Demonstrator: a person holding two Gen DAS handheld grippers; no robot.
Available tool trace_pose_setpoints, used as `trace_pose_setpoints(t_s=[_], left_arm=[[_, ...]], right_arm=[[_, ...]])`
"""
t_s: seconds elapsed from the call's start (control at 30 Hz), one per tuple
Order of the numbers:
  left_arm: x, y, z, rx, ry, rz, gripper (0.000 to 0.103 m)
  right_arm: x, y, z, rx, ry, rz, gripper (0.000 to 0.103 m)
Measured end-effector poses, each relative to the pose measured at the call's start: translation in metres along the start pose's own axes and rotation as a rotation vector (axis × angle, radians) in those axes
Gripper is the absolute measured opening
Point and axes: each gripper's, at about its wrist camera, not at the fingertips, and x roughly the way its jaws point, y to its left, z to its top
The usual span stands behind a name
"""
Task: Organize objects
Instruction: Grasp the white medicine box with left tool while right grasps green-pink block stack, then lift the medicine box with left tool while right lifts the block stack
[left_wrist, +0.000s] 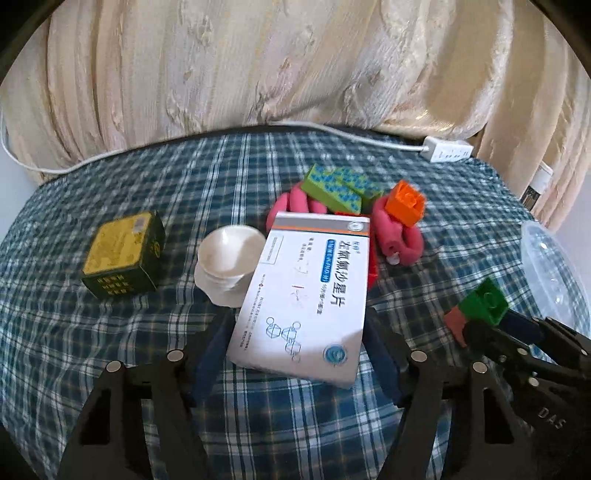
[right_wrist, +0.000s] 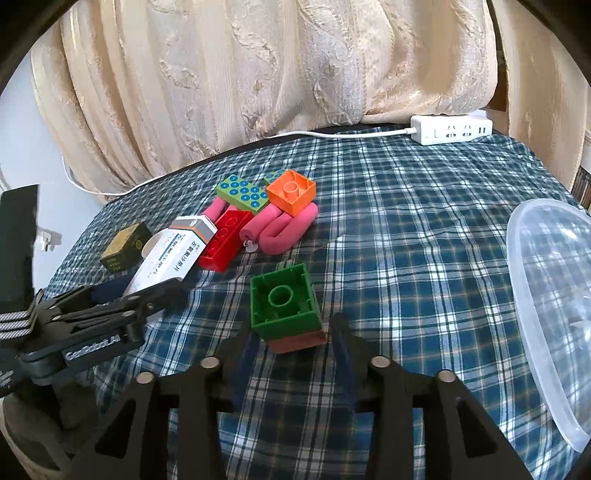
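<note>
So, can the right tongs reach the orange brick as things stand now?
Probably not straight away: the green brick stands between the right tongs, in line with the orange brick. Over it, the way looks free; the orange brick sits uncovered on the pink roll.

Medicine box (left_wrist: 303, 291) lies right of cup (left_wrist: 229, 266).
</note>
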Motion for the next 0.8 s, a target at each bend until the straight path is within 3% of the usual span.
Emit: trace_pose_setpoints(t_s=[0.2, 0.53, 0.8], left_arm=[[-0.014, -0.002, 0.000, 0.015, -0.038, -0.024, 0.068], [0.000, 0.008, -0.006, -0.050, 0.050, -0.055, 0.070], [0.011, 0.004, -0.003, -0.042, 0.079, -0.022, 0.070]], right_arm=[[0.001, -0.002, 0.000, 0.009, -0.003, -0.005, 0.051], [0.001, -0.003, 0.000, 0.017, -0.005, -0.017, 0.052], [0.000, -0.002, -0.001, 0.013, -0.008, -0.012, 0.052]])
